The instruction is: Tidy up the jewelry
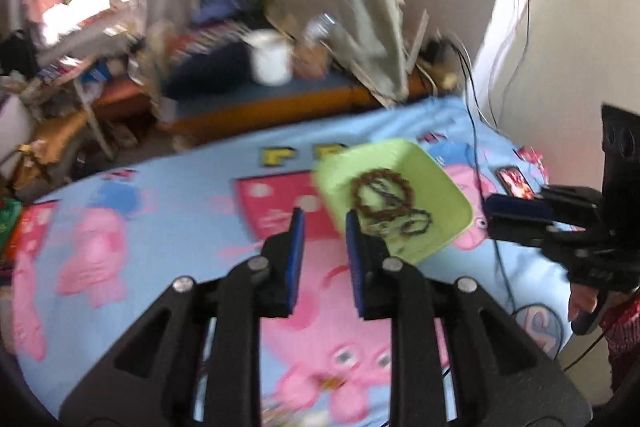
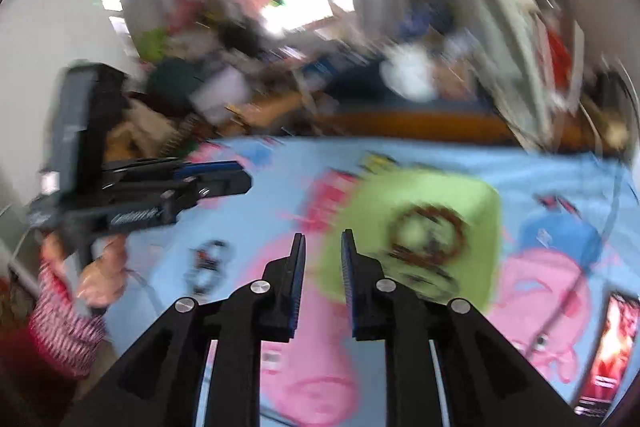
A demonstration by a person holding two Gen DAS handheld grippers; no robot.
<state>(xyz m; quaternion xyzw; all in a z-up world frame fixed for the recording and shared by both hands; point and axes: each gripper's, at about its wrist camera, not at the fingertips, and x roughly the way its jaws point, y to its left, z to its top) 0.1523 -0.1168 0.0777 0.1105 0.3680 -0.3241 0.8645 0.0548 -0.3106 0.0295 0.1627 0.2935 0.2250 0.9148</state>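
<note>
Green plastic made up the square tray (image 1: 404, 157), which lay on the bed cover with brown beaded bracelets (image 1: 380, 195) and thinner dark strands heaped inside it. The left gripper (image 1: 322, 219) hovered just short of the tray's near corner, its blue-padded jaws a narrow way apart with nothing between them. The right gripper (image 1: 490, 215) came in from the side beyond the tray; from that angle its gap could not be read. Its own camera showed the right gripper (image 2: 322, 239) with a narrow gap as well, and empty, facing the tray (image 2: 486, 211) and the bracelets (image 2: 428, 231) through heavy blur. Only that view showed a small dark looped piece (image 2: 208, 267) lying on the cover apart from the tray, and the hand (image 2: 100, 275) in a red-and-white striped sleeve (image 2: 64, 339) holding the left gripper (image 2: 240, 179). The cover (image 1: 160, 211) was light blue with pink cartoon pigs; a lit phone (image 1: 516, 183) lay on it near the wall, and a dark cable (image 1: 500, 267) ran across it. Behind stood a cluttered low bench with a white mug (image 1: 272, 59), and bright windows.
</note>
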